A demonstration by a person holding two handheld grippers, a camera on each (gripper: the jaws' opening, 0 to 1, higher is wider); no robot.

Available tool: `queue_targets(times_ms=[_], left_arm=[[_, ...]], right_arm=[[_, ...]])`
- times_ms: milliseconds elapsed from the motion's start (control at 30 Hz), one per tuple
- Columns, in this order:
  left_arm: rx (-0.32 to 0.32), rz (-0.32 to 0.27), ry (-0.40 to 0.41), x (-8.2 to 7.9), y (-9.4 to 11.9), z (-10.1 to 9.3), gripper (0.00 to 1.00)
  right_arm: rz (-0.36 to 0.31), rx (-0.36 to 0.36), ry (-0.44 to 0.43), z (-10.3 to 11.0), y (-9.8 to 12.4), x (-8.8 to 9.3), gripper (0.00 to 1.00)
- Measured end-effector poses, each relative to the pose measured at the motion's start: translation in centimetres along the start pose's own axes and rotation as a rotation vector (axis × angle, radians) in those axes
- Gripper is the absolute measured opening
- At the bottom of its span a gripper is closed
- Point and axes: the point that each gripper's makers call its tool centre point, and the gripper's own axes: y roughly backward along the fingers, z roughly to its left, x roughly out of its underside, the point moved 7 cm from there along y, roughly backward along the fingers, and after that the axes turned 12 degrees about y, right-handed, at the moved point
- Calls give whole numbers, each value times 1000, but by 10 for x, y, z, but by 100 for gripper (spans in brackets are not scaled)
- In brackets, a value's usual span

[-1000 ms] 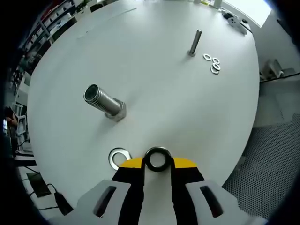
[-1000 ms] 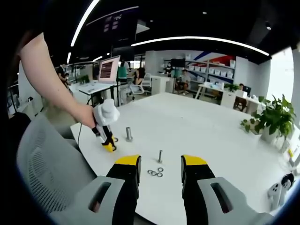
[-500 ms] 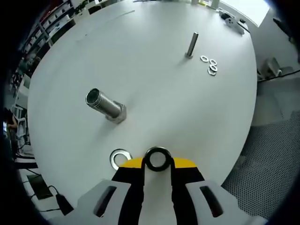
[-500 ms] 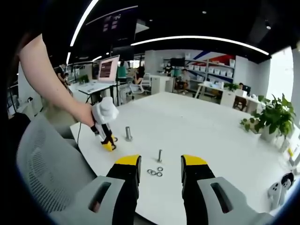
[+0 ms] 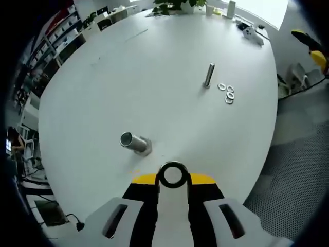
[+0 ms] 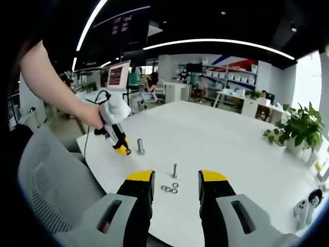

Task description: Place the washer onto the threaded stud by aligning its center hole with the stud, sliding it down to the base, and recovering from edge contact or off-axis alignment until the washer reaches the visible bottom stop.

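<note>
My left gripper [image 5: 173, 181] is shut on a steel washer [image 5: 173, 165], held on edge with its hole facing the camera. It hovers above the white table [image 5: 154, 77], near the thick threaded stud [image 5: 134, 142], which stands on its hex base ahead and to the left of the jaws. In the right gripper view a hand holds the left gripper [image 6: 121, 147] just left of that thick stud [image 6: 140, 146]. My right gripper [image 6: 176, 181] is open with nothing between its jaws, back from the table's edge.
A thin stud [image 5: 208, 75] stands farther off with three small washers [image 5: 226, 93] beside it; the thin stud [image 6: 175, 171] and small washers [image 6: 170, 189] lie ahead of the right jaws. A potted plant [image 6: 300, 128] stands at right, a grey mesh chair [image 6: 46, 190] at left.
The left gripper has risen from the table with the washer and drawn closer to the thick stud. The loose washer that lay beside its jaws is no longer in view. The right gripper has not moved.
</note>
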Motion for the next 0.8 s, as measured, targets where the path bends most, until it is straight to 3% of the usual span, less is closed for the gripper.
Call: queue_targets(times_ms=[267,800], left_arm=[[-26,-60,-10,-24,13,13,19],[-51,-53,-22,-47,5,35,19]], right_arm=[[2,-1,1,0,0,0,36],[3,0,-1,0,0,1,36]])
